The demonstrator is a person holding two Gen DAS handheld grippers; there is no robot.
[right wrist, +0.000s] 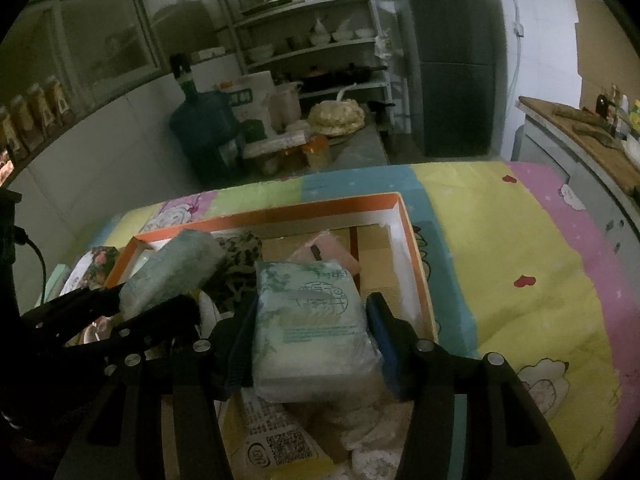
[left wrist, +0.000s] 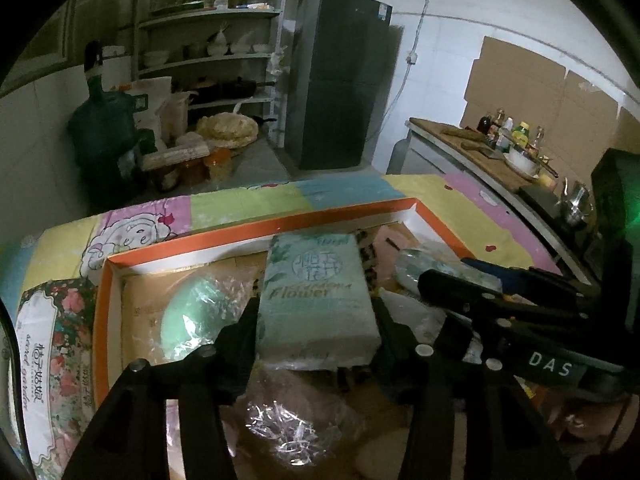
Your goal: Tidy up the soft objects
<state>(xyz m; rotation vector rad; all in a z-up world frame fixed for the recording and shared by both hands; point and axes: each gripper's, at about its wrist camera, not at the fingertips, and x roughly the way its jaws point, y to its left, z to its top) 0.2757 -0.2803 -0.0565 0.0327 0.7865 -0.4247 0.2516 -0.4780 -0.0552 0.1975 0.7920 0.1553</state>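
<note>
An orange-rimmed cardboard box (left wrist: pixel 256 227) lies on a colourful quilt and holds soft goods. My left gripper (left wrist: pixel 316 320) is shut on a pale green "Flower" tissue pack (left wrist: pixel 316 292) held over the box. My right gripper (right wrist: pixel 310 332) is shut on a second green tissue pack (right wrist: pixel 312 332) above the box (right wrist: pixel 416 248). In the right wrist view the left gripper's pack (right wrist: pixel 176 276) shows at the left. Inside the box lie a green sponge in plastic (left wrist: pixel 192 316), a pink item (right wrist: pixel 324 254) and a leopard-print cloth (right wrist: pixel 236 256).
A floral tissue pack (left wrist: pixel 52 344) lies left of the box. A wrapped pinkish item (left wrist: pixel 296 416) lies under the left gripper. A yellow packet with a QR code (right wrist: pixel 276 436) lies under the right gripper. Fridge (left wrist: pixel 340 76), shelves and a counter (left wrist: pixel 480 152) stand behind.
</note>
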